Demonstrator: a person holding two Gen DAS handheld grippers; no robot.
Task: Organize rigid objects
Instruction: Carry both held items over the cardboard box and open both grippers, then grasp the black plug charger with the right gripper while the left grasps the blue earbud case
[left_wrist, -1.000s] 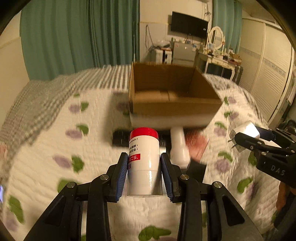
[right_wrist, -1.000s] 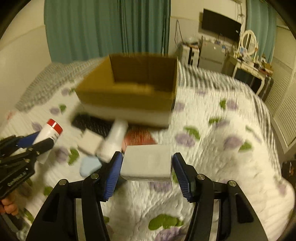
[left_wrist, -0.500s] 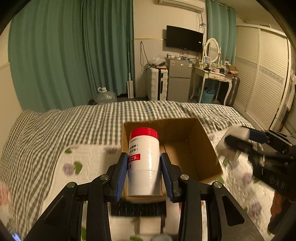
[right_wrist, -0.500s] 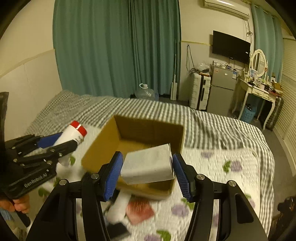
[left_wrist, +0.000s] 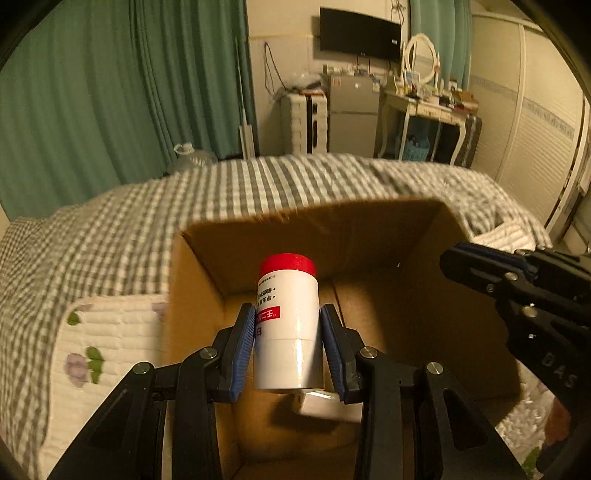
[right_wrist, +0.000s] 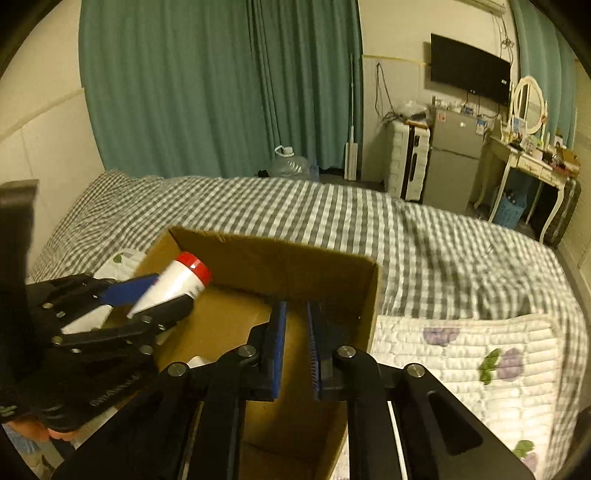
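Left gripper (left_wrist: 288, 343) pinching a red-capped white bottle (left_wrist: 287, 325) above an open cardboard box (right_wrist: 332, 273) on the bed (right_wrist: 424, 236), right gripper (right_wrist: 295, 350) nearly pressed together, empty, over the box, white block (left_wrist: 328, 406) inside

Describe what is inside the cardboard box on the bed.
A white block lies on the floor of the cardboard box. The left tongs hold a red-capped bottle above it, and these cover part of the floor, so other contents cannot be ruled out.
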